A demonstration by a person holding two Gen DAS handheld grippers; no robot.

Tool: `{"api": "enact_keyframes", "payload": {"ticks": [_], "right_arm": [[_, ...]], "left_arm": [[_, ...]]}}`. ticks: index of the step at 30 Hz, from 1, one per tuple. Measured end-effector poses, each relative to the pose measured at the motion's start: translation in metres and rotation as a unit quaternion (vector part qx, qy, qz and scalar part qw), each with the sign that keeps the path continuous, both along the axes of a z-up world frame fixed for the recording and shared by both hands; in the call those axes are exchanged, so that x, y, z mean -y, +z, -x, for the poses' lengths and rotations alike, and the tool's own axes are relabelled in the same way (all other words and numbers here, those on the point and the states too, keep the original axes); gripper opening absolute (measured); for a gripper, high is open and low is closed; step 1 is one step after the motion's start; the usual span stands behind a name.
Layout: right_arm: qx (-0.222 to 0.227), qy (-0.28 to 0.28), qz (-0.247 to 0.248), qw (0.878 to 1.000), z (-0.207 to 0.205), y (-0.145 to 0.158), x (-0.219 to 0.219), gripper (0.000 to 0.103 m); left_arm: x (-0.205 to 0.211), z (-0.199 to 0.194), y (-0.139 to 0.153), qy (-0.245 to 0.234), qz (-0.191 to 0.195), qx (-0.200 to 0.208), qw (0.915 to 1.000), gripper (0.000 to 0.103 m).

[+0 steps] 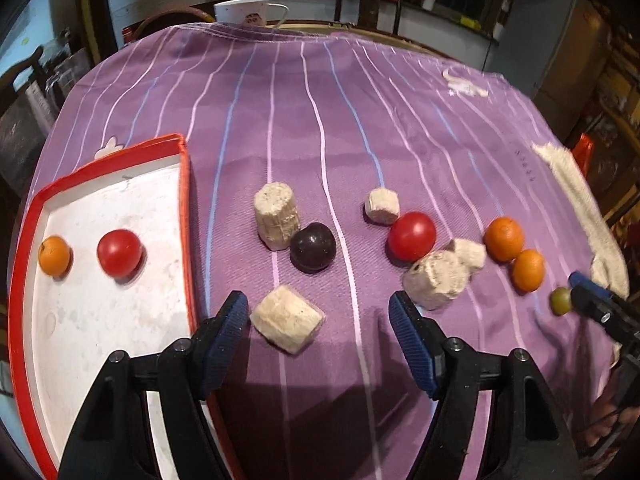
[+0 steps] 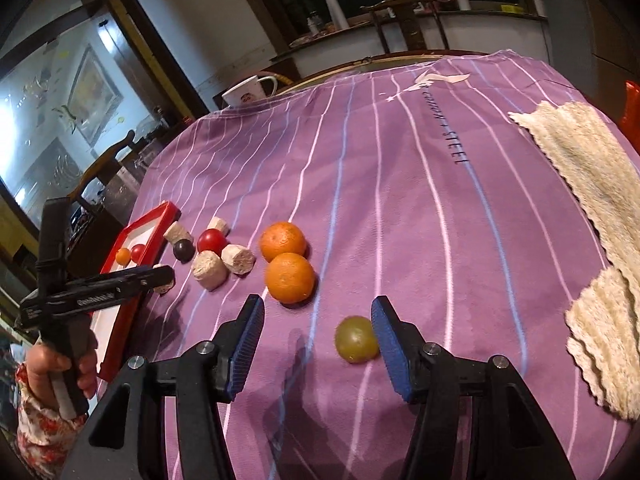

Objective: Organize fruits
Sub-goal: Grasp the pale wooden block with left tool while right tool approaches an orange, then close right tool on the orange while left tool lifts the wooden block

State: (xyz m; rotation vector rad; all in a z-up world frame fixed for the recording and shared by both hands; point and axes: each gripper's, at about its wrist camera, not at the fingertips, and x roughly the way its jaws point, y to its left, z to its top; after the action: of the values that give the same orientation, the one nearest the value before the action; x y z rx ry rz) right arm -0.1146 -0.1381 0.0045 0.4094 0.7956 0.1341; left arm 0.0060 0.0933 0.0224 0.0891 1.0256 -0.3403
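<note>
A: Looking at the right hand-held gripper [image 2: 318,330], what was it doing?

B: It was wide open and held nothing. The green grape [image 2: 356,339] sat on the purple worktop [image 2: 400,180], touching the inside of the right finger, with a big gap on the other side.

A: How should it grab well?

B: I think it should slide over so the grape sits in the middle, then close slowly, because a grape is round, rolls away and squashes.

A: And the left hand-held gripper [image 1: 318,316]?

B: Wide open too, empty, with a pale corn-cob chunk [image 1: 287,318] between its fingers.

A: What was in the red tray [image 1: 185,184]?

B: 1 small orange [image 1: 54,255] and 1 red tomato [image 1: 119,253]. Outside lay 2 oranges [image 2: 289,277], another tomato [image 1: 412,236] and a dark plum [image 1: 313,247].
</note>
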Motion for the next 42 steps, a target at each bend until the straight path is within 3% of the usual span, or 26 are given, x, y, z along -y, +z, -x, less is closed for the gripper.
{"api": "enact_keyframes", "payload": {"ticks": [9, 13, 15, 18, 19, 22, 24, 26, 29, 34, 42], "right_arm": [[-0.031, 0.016, 0.036, 0.999, -0.032, -0.006, -0.02, 0.061], [-0.055, 0.021, 0.081, 0.995, -0.045, -0.01, -0.033, 0.061], [-0.061, 0.025, 0.098, 0.993, -0.048, -0.011, -0.039, 0.061], [-0.066, 0.028, 0.115, 0.991, -0.054, -0.012, -0.046, 0.061], [-0.067, 0.027, 0.119, 0.99, -0.057, -0.013, -0.047, 0.061], [-0.067, 0.02, 0.131, 0.989, -0.06, -0.013, -0.049, 0.055], [-0.064, 0.019, 0.129, 0.989, -0.059, -0.013, -0.05, 0.042], [-0.06, 0.024, 0.126, 0.99, -0.057, -0.013, -0.053, 0.036], [-0.055, 0.021, 0.142, 0.988, -0.054, -0.012, -0.058, 0.036], [-0.046, 0.023, 0.125, 0.991, -0.043, -0.009, -0.061, 0.035], [0.005, 0.029, 0.078, 0.996, -0.016, 0.015, -0.069, 0.036]], "left_arm": [[0.008, 0.0, -0.008, -0.013, -0.03, -0.01, 0.9994, 0.072], [0.009, -0.001, -0.008, -0.013, -0.031, -0.01, 0.9994, 0.072], [0.007, 0.001, -0.008, -0.01, -0.032, -0.006, 0.9994, 0.066], [0.003, 0.0, -0.006, -0.002, -0.045, 0.005, 0.999, 0.042], [0.0, 0.001, -0.005, -0.002, -0.04, 0.004, 0.9992, 0.038], [-0.011, 0.0, -0.005, -0.002, -0.009, -0.007, 0.9999, 0.038], [-0.013, 0.004, -0.005, -0.001, -0.004, -0.004, 1.0, 0.037], [-0.014, 0.009, -0.004, -0.004, 0.005, -0.001, 1.0, 0.037], [-0.016, 0.018, 0.001, -0.009, 0.025, 0.008, 0.9996, 0.037], [-0.029, 0.037, 0.012, -0.002, 0.069, 0.025, 0.9973, 0.037], [-0.074, 0.066, 0.024, 0.052, 0.138, 0.053, 0.9877, 0.037]]}}
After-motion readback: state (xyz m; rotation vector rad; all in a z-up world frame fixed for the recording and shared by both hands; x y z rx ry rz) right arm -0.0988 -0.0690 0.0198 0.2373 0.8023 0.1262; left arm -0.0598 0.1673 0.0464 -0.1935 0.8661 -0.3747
